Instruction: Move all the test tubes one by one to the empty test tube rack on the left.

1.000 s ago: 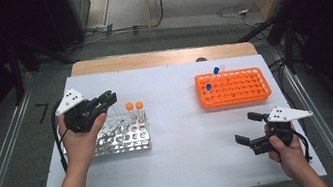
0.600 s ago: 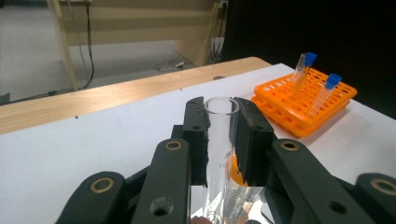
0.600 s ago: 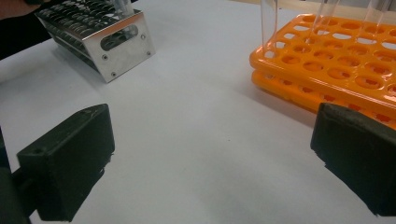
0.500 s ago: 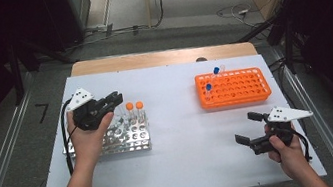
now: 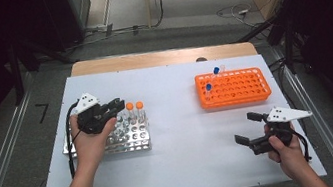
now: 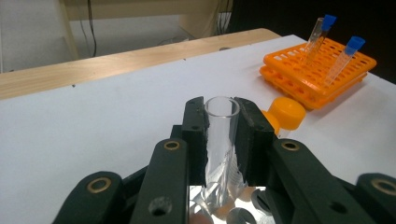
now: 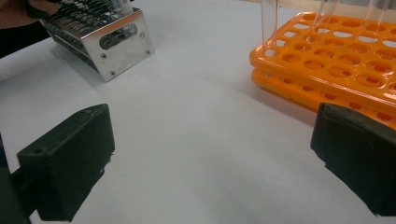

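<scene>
Open tube — clear, uncapped, upright — clamped between the black jaws of the left gripper, its foot down at the steel rack; gripped just below the rim, probably so the lower end stays free to enter a hole. Whether the foot is already seated cannot be told from the left gripper view. Just beside it stand two orange-capped tubes in the same rack, at its far edge; the near holes look empty, though the hand covers part. Rack sits on the left of the white desk, within easy reach of the left hand. Well apart, on the far right, an orange rack carries three tubes — two blue-capped, leaning in wide holes, and a third whose cap colour is hard to read. Right gripper rests near the desk's front edge, jaws wide apart, nothing between them — likely waiting its turn. Count: two racks, six tubes, two grippers.
</scene>
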Action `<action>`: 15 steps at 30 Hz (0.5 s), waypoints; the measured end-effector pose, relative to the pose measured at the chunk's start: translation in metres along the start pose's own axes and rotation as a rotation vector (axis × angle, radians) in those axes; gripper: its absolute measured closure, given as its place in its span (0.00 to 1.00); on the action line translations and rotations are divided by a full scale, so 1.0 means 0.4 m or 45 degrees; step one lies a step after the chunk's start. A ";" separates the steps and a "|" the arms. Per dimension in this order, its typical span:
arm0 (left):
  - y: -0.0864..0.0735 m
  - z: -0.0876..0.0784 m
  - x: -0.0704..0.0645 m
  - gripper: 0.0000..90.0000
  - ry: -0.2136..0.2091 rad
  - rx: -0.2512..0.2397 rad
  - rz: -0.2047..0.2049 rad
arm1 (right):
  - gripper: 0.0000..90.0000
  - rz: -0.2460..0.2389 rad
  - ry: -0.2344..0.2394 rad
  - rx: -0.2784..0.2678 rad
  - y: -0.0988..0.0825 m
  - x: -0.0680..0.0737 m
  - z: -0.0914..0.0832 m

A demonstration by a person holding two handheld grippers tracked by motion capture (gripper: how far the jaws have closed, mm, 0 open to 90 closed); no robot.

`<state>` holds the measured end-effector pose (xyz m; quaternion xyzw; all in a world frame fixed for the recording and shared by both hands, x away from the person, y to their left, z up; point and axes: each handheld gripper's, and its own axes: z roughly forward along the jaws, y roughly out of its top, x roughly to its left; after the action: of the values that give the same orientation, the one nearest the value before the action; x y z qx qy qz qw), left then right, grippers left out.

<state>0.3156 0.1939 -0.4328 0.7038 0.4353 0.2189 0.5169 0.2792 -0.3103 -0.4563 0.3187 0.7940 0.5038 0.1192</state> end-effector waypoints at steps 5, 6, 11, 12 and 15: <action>-0.001 -0.005 -0.006 0.81 -0.030 0.003 -0.017 | 0.00 0.002 0.001 0.003 0.000 0.000 0.002; -0.001 -0.007 -0.007 0.80 -0.031 0.003 -0.021 | 0.00 0.003 0.000 0.002 0.000 -0.001 0.002; 0.002 -0.024 -0.015 0.69 -0.051 -0.033 -0.042 | 0.00 0.013 0.002 -0.005 0.001 -0.004 0.002; 0.002 -0.029 -0.018 0.65 -0.057 -0.040 -0.041 | 0.00 0.013 -0.002 -0.006 0.001 -0.004 0.002; 0.003 -0.042 -0.031 0.49 -0.071 -0.059 -0.046 | 0.00 0.015 -0.004 -0.007 0.002 -0.006 0.003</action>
<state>0.2969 0.1924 -0.4236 0.6896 0.4281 0.1999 0.5488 0.2821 -0.3108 -0.4565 0.3238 0.7906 0.5061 0.1184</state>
